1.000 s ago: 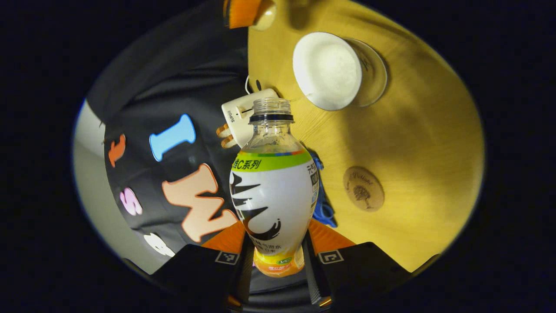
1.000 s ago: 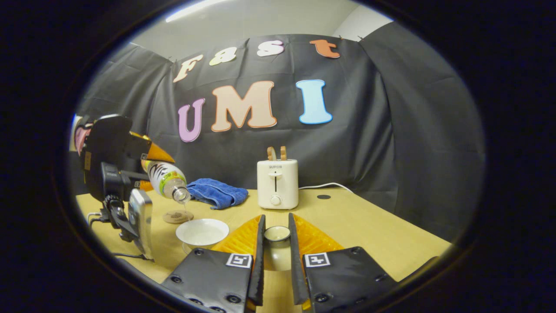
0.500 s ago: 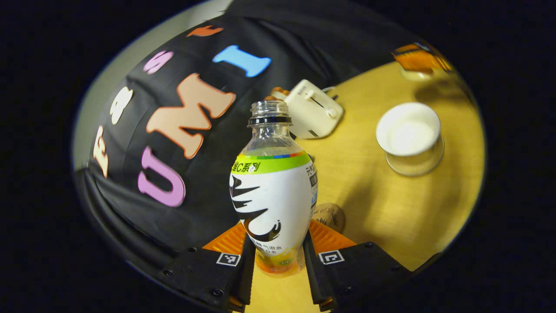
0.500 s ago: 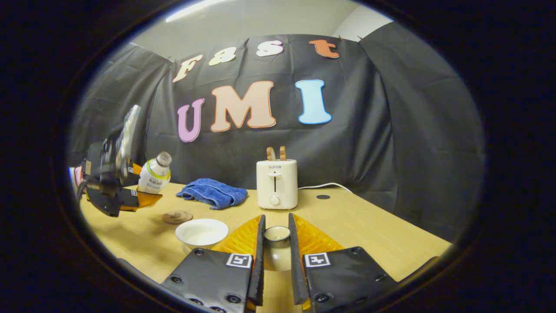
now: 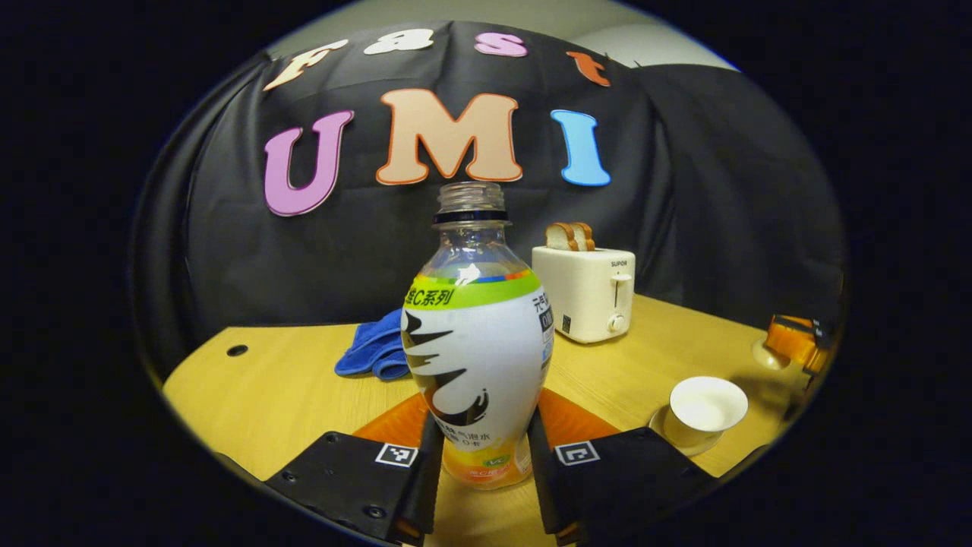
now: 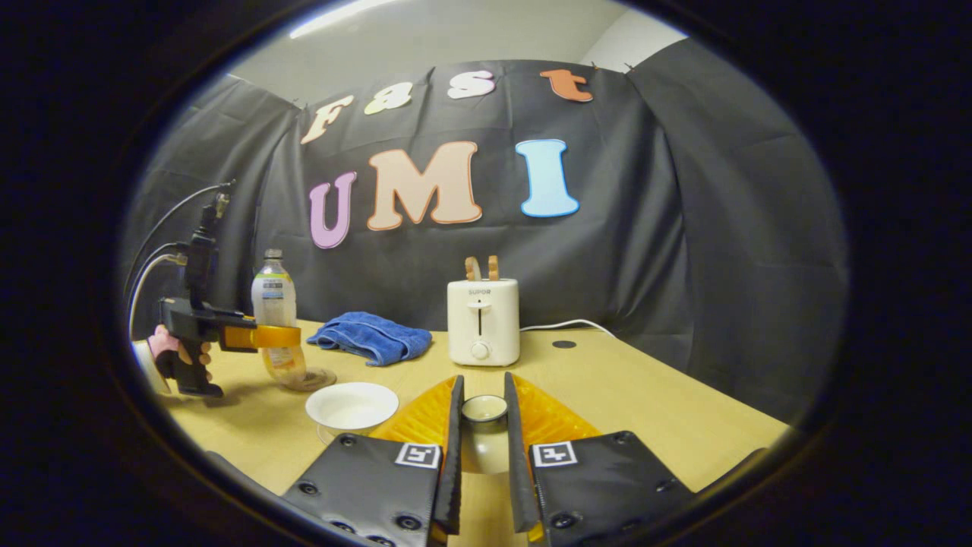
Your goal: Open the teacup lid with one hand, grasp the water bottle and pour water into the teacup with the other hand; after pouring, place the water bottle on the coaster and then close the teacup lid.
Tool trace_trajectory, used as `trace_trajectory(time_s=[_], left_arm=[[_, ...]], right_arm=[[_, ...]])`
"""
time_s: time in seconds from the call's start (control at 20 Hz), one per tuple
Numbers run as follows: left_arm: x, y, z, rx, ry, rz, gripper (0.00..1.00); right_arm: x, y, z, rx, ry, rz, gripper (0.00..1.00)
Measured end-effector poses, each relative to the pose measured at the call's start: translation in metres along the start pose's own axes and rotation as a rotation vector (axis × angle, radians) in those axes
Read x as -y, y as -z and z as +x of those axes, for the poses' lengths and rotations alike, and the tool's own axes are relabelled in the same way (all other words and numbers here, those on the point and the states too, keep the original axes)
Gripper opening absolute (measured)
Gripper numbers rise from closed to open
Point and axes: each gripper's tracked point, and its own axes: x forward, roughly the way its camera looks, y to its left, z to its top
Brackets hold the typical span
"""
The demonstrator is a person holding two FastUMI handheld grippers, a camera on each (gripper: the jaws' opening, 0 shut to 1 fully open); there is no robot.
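The uncapped water bottle [image 5: 477, 342] with a white and green label stands upright between my left gripper's [image 5: 478, 463] fingers, which are shut on its lower body. In the right gripper view the same bottle [image 6: 275, 304] rests upright on the round coaster [image 6: 313, 377], with the left gripper [image 6: 262, 336] and the hand holding it beside it. The open white teacup [image 5: 706, 410] sits on its saucer at the right; it also appears as a white bowl shape [image 6: 351, 404]. My right gripper [image 6: 484, 433] is shut on the teacup lid's knob [image 6: 484, 410], held apart from the cup.
A white toaster [image 6: 484, 320] with two slices of bread stands at the back of the wooden table [image 6: 645, 403]. A blue cloth [image 6: 372, 337] lies left of it. A cable runs behind the toaster, and a small dark hole marks the tabletop.
The left gripper swung the bottle from tilted over the teacup back to upright and lowered it onto the coaster. The right gripper stayed still with the lid.
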Motion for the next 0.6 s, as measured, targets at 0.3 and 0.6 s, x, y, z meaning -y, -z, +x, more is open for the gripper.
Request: trace_trajectory(time_s=[0.3,0.6], left_arm=[[-0.0044,0.0045,0.0077,0.003,-0.005,0.001,0.51],[-0.0036,0.0037,0.0098,0.001,0.001,0.002,0.56]], right_arm=[[0.0002,-0.0004,0.0001,-0.001,0.001,0.0,0.3],[0.0001,0.0,0.0001,0.0,0.001,0.0,0.29]])
